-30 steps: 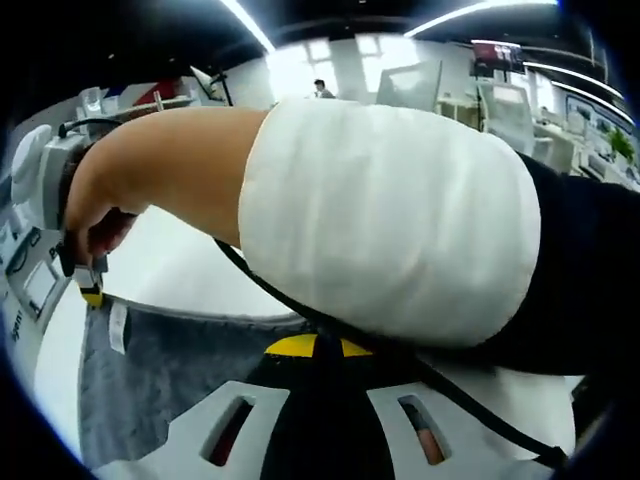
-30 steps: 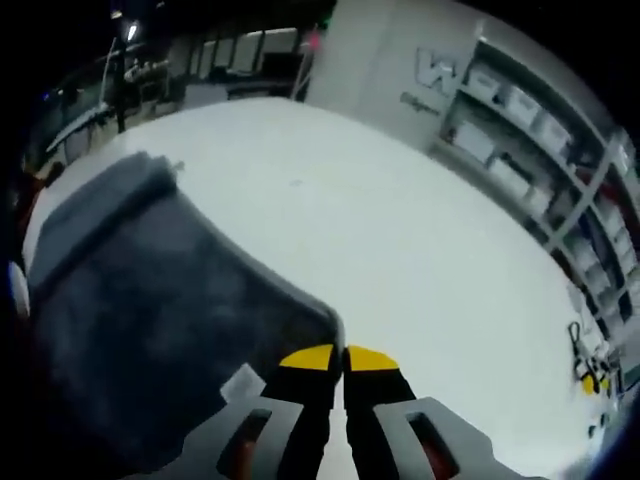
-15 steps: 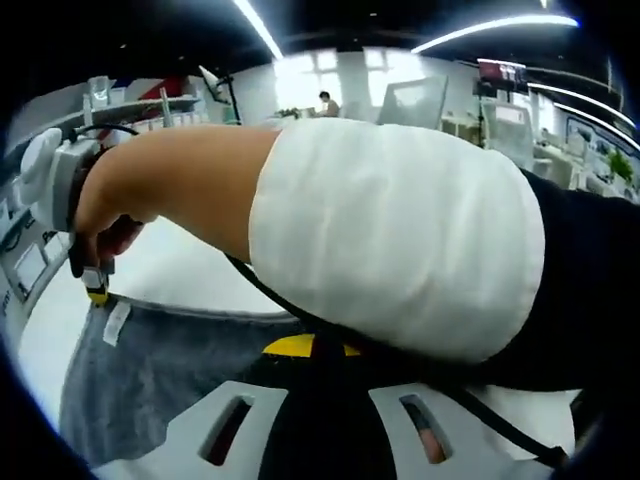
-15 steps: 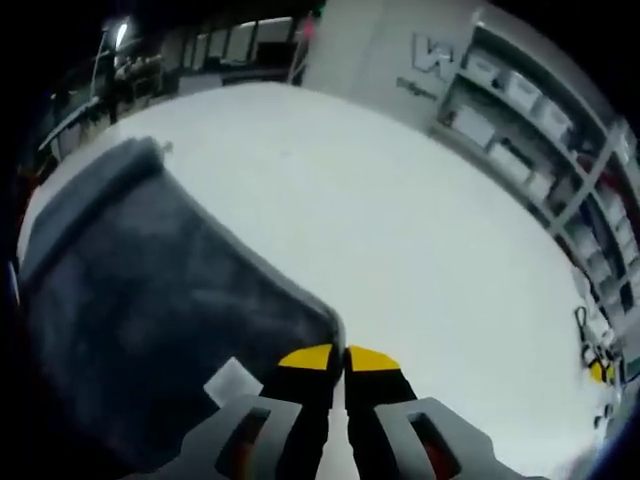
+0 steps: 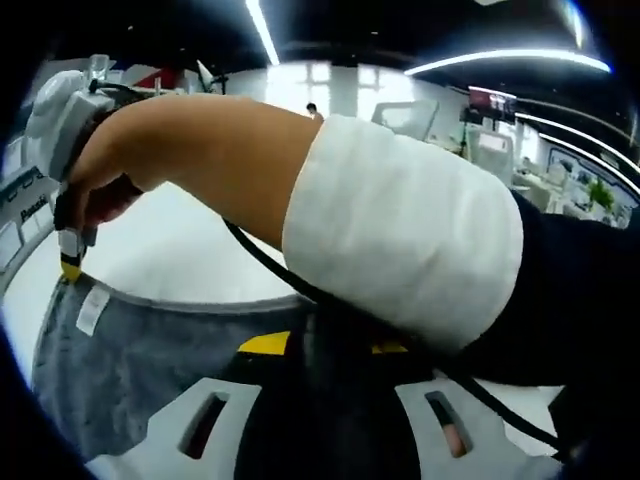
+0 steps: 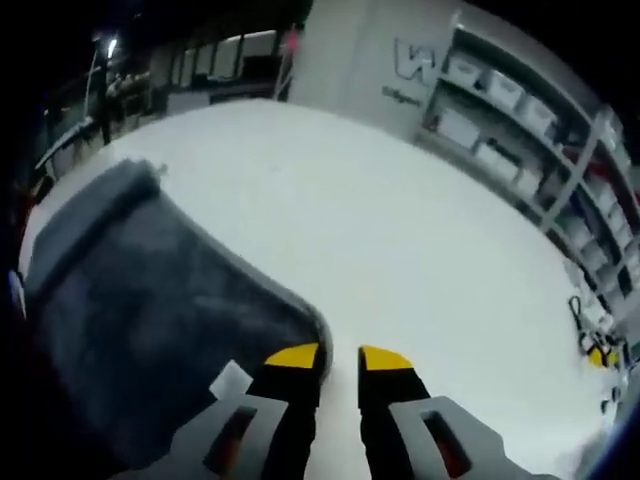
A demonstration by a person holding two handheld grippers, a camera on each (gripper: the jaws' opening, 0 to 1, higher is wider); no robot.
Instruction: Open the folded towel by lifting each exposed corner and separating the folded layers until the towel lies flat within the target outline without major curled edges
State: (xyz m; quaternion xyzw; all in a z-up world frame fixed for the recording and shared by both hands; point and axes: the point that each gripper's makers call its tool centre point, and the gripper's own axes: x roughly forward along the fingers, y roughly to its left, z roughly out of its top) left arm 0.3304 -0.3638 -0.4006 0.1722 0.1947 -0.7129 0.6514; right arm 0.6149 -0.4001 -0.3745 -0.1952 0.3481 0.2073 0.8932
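On the white bench [image 6: 400,230] the grey towel [image 6: 150,310] lies spread; right claw [image 6: 338,357] gapes open at its corner, holding nothing, left claw [image 5: 325,345] unreadable behind the person's arm [image 5: 300,190], and a released corner could curl back if dragged

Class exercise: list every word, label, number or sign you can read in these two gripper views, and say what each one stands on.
"W": a large letter on the white wall, right gripper view; the rest is cut off.
White tag on the grey towel: nothing readable.
Writing on the panel at the left edge, left gripper view: too blurred.
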